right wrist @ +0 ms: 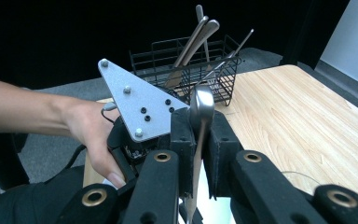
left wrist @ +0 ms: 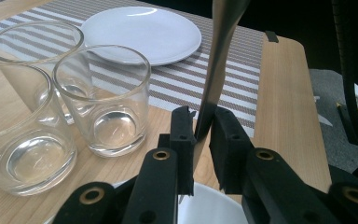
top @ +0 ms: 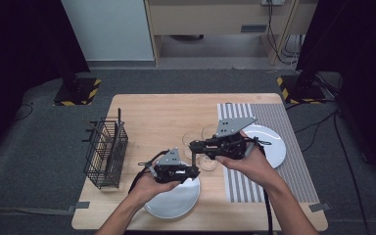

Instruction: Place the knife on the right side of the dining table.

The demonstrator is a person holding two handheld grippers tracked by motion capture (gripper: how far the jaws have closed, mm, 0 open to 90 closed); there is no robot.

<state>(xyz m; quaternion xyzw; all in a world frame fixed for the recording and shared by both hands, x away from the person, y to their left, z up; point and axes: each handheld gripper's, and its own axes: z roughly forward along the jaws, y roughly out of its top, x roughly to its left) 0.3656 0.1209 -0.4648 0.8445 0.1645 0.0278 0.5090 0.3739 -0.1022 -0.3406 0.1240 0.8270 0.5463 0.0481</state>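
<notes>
Silver table knife (left wrist: 216, 60), a slim polished steel piece, is caught mid-handover above the light wooden table (top: 166, 117): I have my right gripper (right wrist: 199, 135) clamped on its rounded handle end, while my left gripper (left wrist: 200, 128) has its jaws drawn in on the blade, the pads touching or very nearly touching the metal. In the high view the knife sits between the left gripper (top: 188, 172) and the right gripper (top: 196, 146), over the near white round plate (top: 176, 203). To do this well, I judge the left grip should be firm and square on the flat of the blade before the right lets go, with both hands kept steady so the steel does not twist or slip onto the plate below. Black wire cutlery basket (right wrist: 186, 70), standing at the table's left edge, holds several metal utensils leaning upright; which kinds I cannot tell. Three clear glass tumblers (left wrist: 105, 100) stand empty, clustered just beside the striped placemat (left wrist: 177, 84), on which a second white plate (left wrist: 142, 32) lies bare.
</notes>
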